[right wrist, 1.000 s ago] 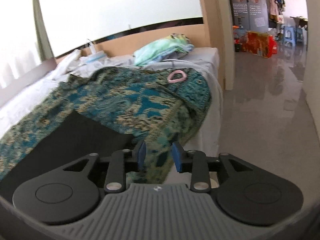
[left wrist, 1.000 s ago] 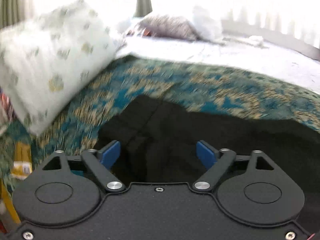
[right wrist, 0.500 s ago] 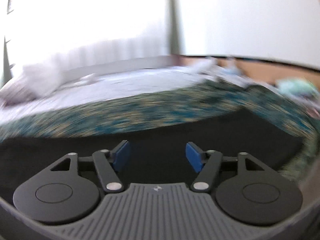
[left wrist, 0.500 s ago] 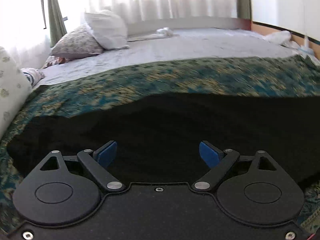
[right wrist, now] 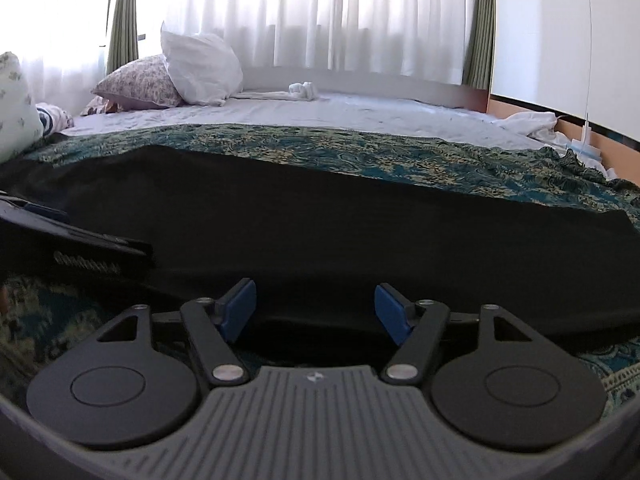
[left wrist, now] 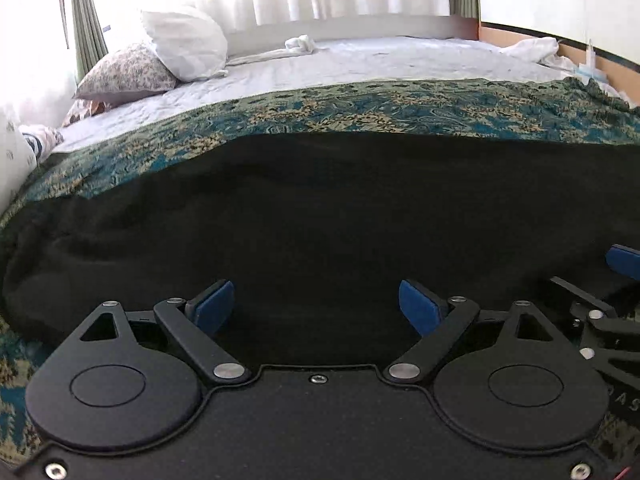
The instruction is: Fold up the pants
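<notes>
Sunlit curtains and two pillows back a bed whose teal-and-gold patterned bedspread [left wrist: 400, 108] carries the black pants [left wrist: 320, 208], laid out long and flat across its near edge with a smooth upper outline and hardly a crease showing in the dark cloth. Both tools hover low over the near hem, the left gripper [left wrist: 316, 306] spread wide and empty, the right gripper [right wrist: 315, 310] with its jaws just opened further and nothing pinched between them. Trouble would likely come from a shallow bite catching only the top layer, or snagging the bedspread, skewing the fold.
</notes>
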`<state>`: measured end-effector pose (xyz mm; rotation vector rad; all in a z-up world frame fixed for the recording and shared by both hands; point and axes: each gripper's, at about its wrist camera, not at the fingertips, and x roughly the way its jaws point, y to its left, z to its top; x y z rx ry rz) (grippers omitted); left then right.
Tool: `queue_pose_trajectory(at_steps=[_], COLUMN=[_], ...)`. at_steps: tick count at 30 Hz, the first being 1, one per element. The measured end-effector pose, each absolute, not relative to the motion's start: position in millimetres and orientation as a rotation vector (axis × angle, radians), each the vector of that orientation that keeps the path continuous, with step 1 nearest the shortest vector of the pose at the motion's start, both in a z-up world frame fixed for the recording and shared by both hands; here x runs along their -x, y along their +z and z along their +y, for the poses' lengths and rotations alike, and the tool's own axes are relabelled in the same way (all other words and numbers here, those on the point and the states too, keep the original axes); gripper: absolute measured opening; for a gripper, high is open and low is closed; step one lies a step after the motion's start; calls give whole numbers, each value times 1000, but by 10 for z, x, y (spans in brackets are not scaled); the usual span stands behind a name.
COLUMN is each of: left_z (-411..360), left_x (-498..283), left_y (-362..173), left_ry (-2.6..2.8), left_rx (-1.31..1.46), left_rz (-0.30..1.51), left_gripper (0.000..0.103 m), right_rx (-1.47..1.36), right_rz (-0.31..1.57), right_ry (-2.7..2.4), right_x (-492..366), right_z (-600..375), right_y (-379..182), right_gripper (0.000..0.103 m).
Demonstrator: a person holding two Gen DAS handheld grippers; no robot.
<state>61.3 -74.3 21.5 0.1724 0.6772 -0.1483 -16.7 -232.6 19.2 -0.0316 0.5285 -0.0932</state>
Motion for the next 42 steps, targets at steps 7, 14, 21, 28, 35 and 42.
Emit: queue_pose_trajectory(at_steps=[7, 14, 21, 28, 35, 42], left_z=[-664, -656, -627, -607, -609, -567], left_x=[-632, -625, -609, -601, -599, -537], left_y=[162, 136, 125, 116, 107, 215], left_ry=[-161, -157, -155, -157, -158, -133], left_rx=[-148, -139, -127, -118, -115, -113], left_rz=[666, 646, 643, 636, 628, 627], left_gripper=[94, 96, 99, 101, 101, 101], right_rx=[5, -59, -50, -46, -42, 5], right_rz=[558, 572, 572, 578, 582, 496], right_ry=[-236, -511, -700, -840, -853, -701], right_x=[273, 417, 402, 376, 320, 343], right_z=[-2905, -3935, -4590, -4816, -4691, -4102], right_y=[197, 176, 174, 116, 212, 454], right_gripper=[85, 86, 88, 93, 94, 94])
